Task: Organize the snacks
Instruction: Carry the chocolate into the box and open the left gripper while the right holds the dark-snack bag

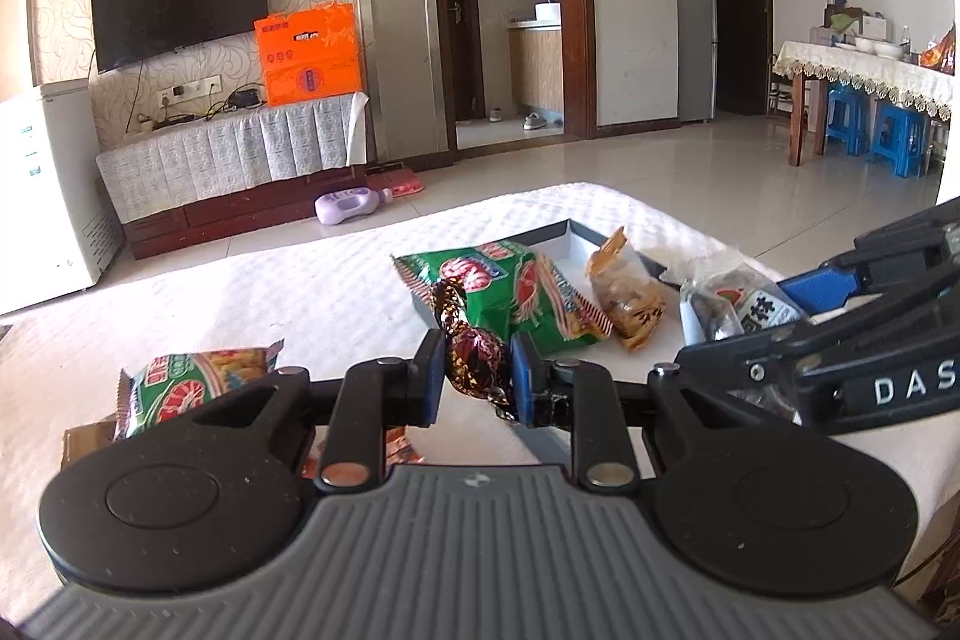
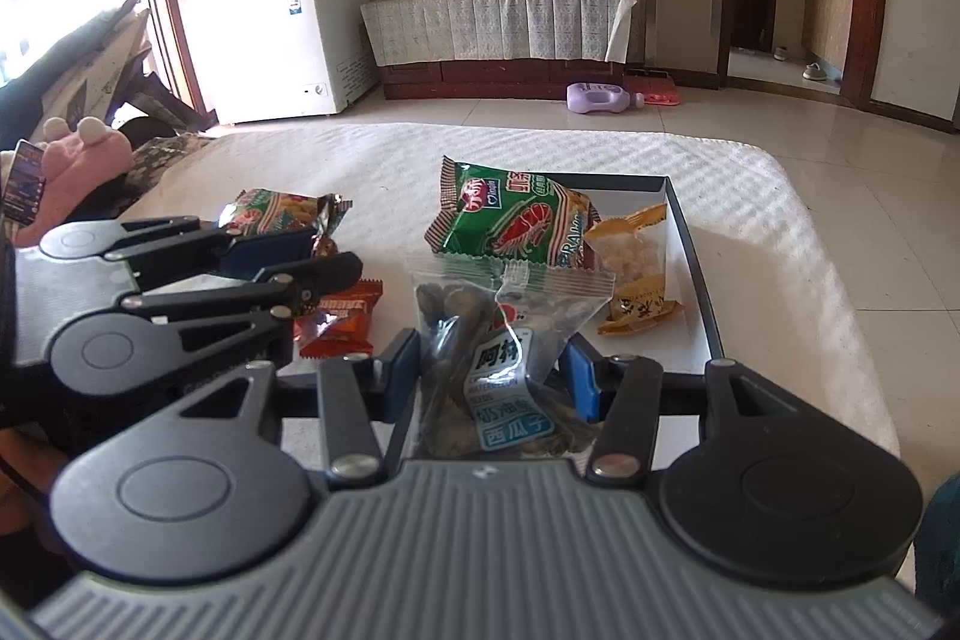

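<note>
My left gripper (image 1: 478, 379) is shut on a dark foil-wrapped candy (image 1: 477, 361) and holds it just above the white tablecloth, near the tray's near-left corner. My right gripper (image 2: 492, 382) is shut on a clear bag of watermelon seeds (image 2: 501, 352) at the tray's near edge; it shows at the right of the left wrist view (image 1: 729, 307). The shallow white tray (image 2: 684, 244) holds a green prawn-cracker bag (image 2: 516, 217) and a yellow snack packet (image 2: 636, 268). A second green prawn-cracker bag (image 1: 192, 379) lies left of my left gripper.
An orange-red small packet (image 2: 339, 319) lies on the cloth left of the seed bag. A pink plush toy (image 2: 84, 154) sits at the table's far left. Beyond the table stand a TV cabinet (image 2: 492, 22), a white freezer (image 2: 270, 34) and a purple bottle (image 2: 600, 97) on the floor.
</note>
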The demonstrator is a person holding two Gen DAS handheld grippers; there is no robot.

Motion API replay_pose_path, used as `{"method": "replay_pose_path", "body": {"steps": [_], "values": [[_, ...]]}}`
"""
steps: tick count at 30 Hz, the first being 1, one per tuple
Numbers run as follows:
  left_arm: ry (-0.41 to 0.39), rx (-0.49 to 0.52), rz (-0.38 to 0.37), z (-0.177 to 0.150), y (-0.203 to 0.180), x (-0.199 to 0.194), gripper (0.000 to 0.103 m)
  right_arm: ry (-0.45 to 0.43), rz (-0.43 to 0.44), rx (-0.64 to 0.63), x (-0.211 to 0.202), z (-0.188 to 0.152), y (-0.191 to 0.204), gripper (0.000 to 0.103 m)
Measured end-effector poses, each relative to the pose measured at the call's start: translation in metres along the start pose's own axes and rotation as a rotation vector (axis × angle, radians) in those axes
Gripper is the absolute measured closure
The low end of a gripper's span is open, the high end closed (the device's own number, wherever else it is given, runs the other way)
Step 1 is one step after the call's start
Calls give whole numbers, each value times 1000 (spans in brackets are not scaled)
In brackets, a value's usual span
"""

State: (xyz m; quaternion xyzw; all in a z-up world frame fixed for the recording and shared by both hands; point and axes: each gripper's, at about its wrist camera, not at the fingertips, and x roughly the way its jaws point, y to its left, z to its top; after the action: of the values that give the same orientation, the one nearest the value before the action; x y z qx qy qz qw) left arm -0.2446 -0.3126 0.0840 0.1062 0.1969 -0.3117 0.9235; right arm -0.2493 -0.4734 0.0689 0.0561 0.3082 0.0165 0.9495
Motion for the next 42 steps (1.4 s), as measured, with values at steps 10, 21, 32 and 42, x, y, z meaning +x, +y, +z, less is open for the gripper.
{"method": "replay_pose_path", "body": {"steps": [10, 21, 32, 42], "values": [[2, -5, -64, 10, -20, 38, 76, -1, -58, 39, -4, -4, -20, 49], [35, -2, -174, 14, -49, 107, 75, 25, -91, 85, 2, -9, -42, 49], [67, 16, -94, 7, -55, 144, 33, 56, -102, 79, 8, -13, -45, 49], [27, 107, -29, -6, -47, 82, 26, 71, -96, 76, 16, -14, -43, 49]]}}
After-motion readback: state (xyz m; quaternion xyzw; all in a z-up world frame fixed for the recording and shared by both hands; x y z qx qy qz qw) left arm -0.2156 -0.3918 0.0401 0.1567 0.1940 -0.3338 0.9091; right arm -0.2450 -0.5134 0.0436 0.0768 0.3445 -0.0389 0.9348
